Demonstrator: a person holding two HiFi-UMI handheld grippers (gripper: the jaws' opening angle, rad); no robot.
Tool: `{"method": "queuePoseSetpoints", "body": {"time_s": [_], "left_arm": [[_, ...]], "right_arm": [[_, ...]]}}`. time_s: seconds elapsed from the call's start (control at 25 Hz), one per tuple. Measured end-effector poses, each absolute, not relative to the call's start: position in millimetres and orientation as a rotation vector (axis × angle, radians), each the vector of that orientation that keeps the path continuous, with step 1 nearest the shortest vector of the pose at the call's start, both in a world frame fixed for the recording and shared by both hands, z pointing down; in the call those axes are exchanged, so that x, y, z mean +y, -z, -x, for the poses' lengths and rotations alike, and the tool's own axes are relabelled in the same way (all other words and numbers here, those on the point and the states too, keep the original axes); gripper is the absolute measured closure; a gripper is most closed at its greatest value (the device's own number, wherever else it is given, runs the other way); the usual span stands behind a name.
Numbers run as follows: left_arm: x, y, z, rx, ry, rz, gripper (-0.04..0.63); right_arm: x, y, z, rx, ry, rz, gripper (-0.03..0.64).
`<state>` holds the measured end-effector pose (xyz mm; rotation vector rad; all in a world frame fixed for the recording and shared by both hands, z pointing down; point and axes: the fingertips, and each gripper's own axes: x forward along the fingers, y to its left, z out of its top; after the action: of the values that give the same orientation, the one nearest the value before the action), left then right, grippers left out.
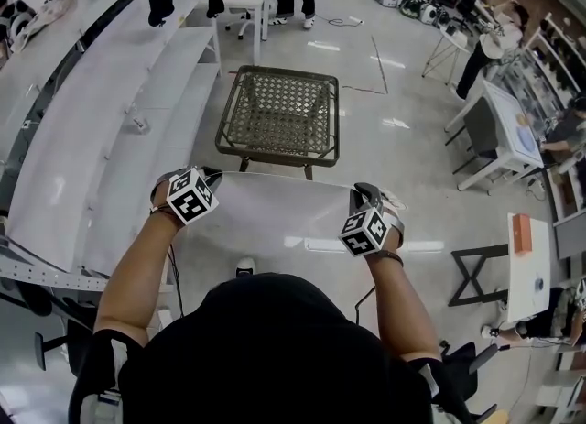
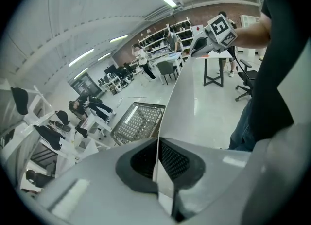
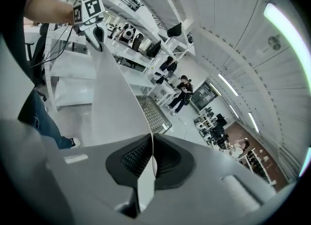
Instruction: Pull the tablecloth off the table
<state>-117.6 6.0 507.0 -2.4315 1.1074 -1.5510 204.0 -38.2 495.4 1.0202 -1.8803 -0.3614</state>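
White shelving (image 1: pixel 101 138) stands left, desks (image 1: pixel 508 125) right.

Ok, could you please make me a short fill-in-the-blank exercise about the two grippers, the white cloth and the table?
1. The left gripper and the right gripper are each ____ on the white tablecloth.
2. The tablecloth hangs stretched ____ the two grippers.
3. The table with the woven top has ____ lying on it.

Missing words: shut; between; nothing.
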Motion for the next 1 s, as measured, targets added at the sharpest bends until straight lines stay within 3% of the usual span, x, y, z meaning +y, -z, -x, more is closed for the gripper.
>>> {"method": "queuePoseSetpoints", "body": {"time_s": [0.6, 1.0], "left_arm": [[-30.8, -414.6, 119.0, 1.227, 1.264, 2.369, 0.594], [-42.5, -397.0, 118.1, 1.262, 1.199, 2.336, 0.594]], "right_arm": [[-67.3, -405.9, -205.0, -1.929, 0.486, -1.183, 0.588], [-74.4, -386.2, -206.6, -1.939, 0.534, -1.236, 0.588]]}}
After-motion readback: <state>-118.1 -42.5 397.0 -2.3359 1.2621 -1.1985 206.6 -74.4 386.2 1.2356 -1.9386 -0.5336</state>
